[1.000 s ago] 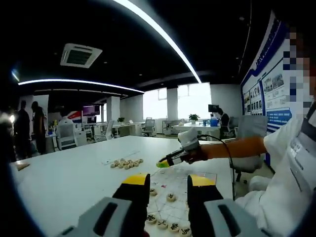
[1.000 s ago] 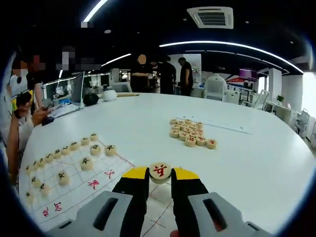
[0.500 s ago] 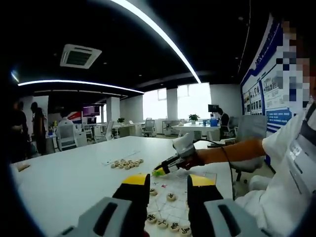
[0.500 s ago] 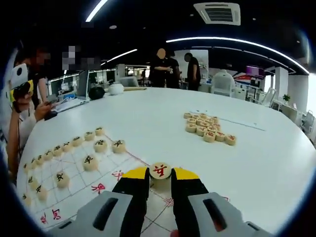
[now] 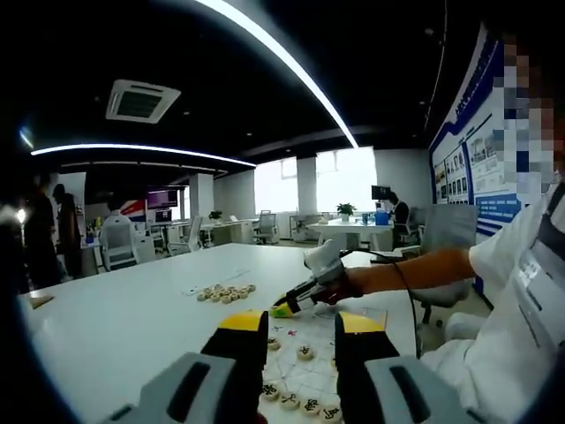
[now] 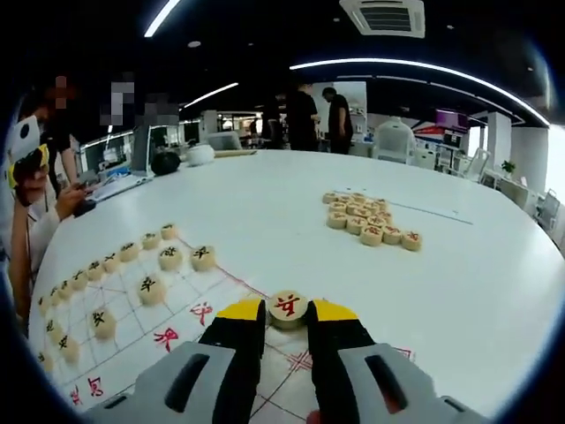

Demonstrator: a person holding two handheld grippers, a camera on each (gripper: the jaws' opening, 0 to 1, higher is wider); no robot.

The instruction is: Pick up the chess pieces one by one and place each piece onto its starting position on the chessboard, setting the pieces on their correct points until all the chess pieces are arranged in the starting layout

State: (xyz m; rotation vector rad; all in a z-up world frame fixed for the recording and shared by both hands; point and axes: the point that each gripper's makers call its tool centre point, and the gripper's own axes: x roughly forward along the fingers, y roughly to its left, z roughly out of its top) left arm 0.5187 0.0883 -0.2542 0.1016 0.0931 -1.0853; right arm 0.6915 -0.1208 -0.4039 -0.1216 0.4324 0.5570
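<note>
**Red piece carried lower over the board**

Dropped closer to the board since a second ago, right gripper (image 6: 287, 322) now, still pinching a round piece (image 6: 288, 306) with a red character between yellow-tipped jaws. Piece sits at 12 o'clock from the jaws, held edge-on between the tips, above the red-lined part of the board (image 6: 177, 329). Cannot tell whether it touches the surface.

Off at 9 to 10 o'clock in the right gripper view, placed pieces (image 6: 150, 287) with black characters stand on board points, a long row running along the far edge. At 1 o'clock, loose pile (image 6: 366, 219) of unplaced pieces lies on the white table (image 6: 459, 291), well apart from the board. People stand beyond the table at 12 o'clock.

Over in the left gripper view, left gripper (image 5: 299, 329) hovers with jaws narrowly parted, nothing between them. Black-marked pieces (image 5: 305, 352) show through the gap at 6 o'clock. Same pile (image 5: 225, 292) lies at 11 o'clock. Right gripper (image 5: 282, 309) reaches in from 3 o'clock on an outstretched arm (image 5: 419, 265), yellow-green tips low over the board, nearer the left jaws than a second ago.
</note>
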